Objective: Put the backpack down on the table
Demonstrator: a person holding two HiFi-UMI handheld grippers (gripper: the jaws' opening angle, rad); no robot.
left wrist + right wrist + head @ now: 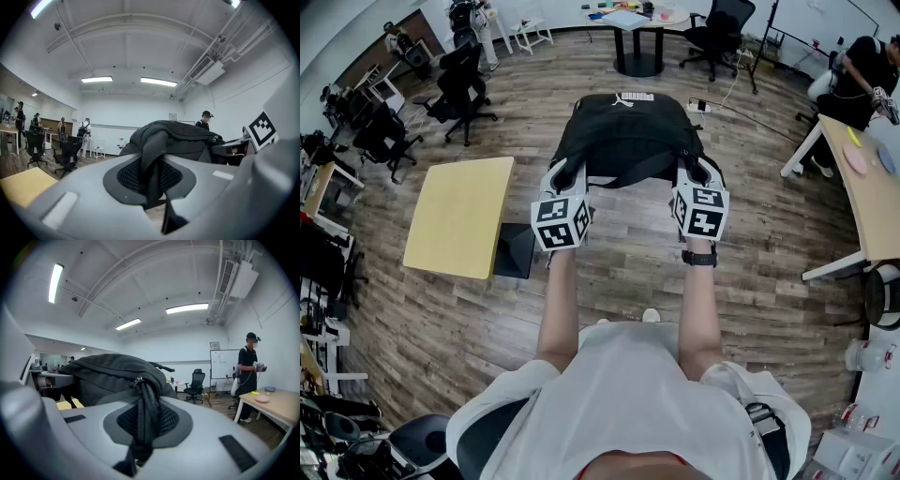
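Observation:
A black backpack (628,141) hangs in the air in front of me, held up by both grippers above the wooden floor. My left gripper (564,180) is shut on a black strap of the backpack (154,159) at its left side. At the right side, my right gripper (697,178) is shut on the zippered edge of the backpack (143,401). Both grippers point roughly level. The small yellow table (461,216) stands lower left of the bag, apart from it.
A dark flat thing (516,251) lies beside the yellow table. Office chairs (459,89) stand at far left. A round table (637,23) is at the back, a long desk (862,187) on the right. A person (247,369) stands near that desk.

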